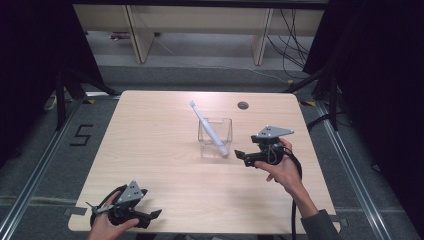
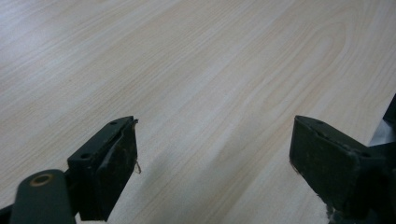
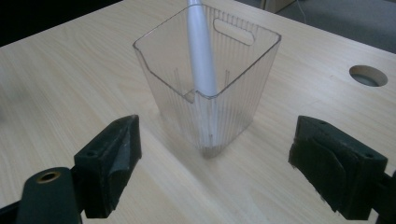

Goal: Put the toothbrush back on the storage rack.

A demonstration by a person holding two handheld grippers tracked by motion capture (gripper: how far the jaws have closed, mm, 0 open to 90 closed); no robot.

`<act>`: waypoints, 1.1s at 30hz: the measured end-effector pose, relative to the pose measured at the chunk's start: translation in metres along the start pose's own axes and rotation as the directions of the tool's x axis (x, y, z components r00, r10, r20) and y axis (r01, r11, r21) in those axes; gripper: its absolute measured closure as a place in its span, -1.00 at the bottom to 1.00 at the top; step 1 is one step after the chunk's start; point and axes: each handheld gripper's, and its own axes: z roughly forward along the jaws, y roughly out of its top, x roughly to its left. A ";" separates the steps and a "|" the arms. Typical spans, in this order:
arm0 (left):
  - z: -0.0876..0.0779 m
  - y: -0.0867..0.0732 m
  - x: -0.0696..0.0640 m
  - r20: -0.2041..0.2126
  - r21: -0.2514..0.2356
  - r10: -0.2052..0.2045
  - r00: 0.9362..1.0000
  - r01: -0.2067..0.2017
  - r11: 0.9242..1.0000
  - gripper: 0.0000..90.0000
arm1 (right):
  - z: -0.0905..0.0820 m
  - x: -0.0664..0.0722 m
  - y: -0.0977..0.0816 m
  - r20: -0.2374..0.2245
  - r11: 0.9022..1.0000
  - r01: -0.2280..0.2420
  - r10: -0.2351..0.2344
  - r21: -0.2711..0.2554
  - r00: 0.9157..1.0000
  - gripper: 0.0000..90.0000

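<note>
1 toothbrush [image 3: 201,56] top cut off, clear cup [image 3: 233,100], tongs [image 3: 215,163] agape

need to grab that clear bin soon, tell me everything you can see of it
The bin is a clear ribbed plastic box, square, tapering toward its base, with a slot handle cut near the rim. It stands upright on the table, right of centre. A white toothbrush stands in it, leaning on the rim, head up. The open right gripper faces it without touching.

A lab: black curtains [image 1: 30,55] at both frame edges, loose cables [image 1: 292,42] upper right, taped floor number [image 1: 81,135] at left.
</note>
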 end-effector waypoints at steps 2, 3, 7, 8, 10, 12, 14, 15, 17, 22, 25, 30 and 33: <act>0.000 0.000 0.000 0.002 0.000 -0.003 1.000 0.003 1.000 -0.67 | 0.001 0.002 -0.002 -0.009 1.000 -0.006 0.006 0.006 1.000 -0.63; 0.001 0.000 0.000 -0.001 -0.003 -0.009 1.000 0.009 1.000 -0.67 | 0.001 0.002 -0.003 0.000 1.000 -0.004 0.004 0.001 1.000 -0.63; 0.000 0.000 -0.001 -0.004 -0.003 -0.002 1.000 0.002 1.000 -0.67 | 0.002 0.006 -0.007 -0.006 1.000 -0.005 0.005 0.006 1.000 -0.63; 0.000 0.000 0.000 -0.003 0.000 0.002 1.000 -0.002 1.000 -0.67 | 0.001 0.004 -0.008 -0.008 1.000 0.024 -0.024 0.005 1.000 -0.63; 0.000 0.000 0.001 -0.001 0.001 0.006 1.000 -0.006 1.000 -0.67 | 0.001 0.007 -0.010 -0.008 1.000 0.007 -0.007 0.009 1.000 -0.63; 0.000 0.000 0.000 -0.001 -0.001 -0.002 1.000 0.002 1.000 -0.67 | 0.000 0.007 -0.012 0.001 1.000 0.015 -0.015 0.006 1.000 -0.63; 0.001 0.000 -0.001 -0.002 -0.002 -0.003 1.000 0.003 1.000 -0.67 | -0.001 0.008 -0.014 -0.012 1.000 -0.002 0.003 0.019 1.000 -0.63; 0.001 0.000 -0.001 -0.004 -0.002 -0.004 1.000 0.004 1.000 -0.67 | -0.001 0.009 -0.016 -0.004 1.000 -0.016 0.017 0.016 1.000 -0.63; 0.000 0.000 0.000 -0.001 -0.001 -0.001 1.000 0.001 1.000 -0.67 | -0.001 0.008 -0.018 -0.013 1.000 0.005 -0.004 0.019 1.000 -0.63; 0.000 0.000 -0.001 -0.001 0.000 0.000 1.000 0.000 1.000 -0.67 | -0.003 0.008 -0.025 -0.014 1.000 -0.006 0.006 0.027 1.000 -0.63; 0.000 0.000 -0.001 -0.002 -0.002 -0.001 1.000 0.001 1.000 -0.67 | -0.003 0.007 -0.030 -0.012 1.000 -0.007 0.007 0.026 1.000 -0.63; 0.000 0.000 0.001 -0.011 0.006 0.001 1.000 -0.001 1.000 -0.67 | -0.005 0.008 -0.036 -0.008 0.998 -0.042 0.042 0.045 0.999 -0.63; 0.000 0.000 -0.001 -0.001 -0.007 -0.006 1.000 0.006 1.000 -0.67 | -0.004 0.007 -0.040 -0.013 0.999 -0.041 0.042 0.030 0.999 -0.63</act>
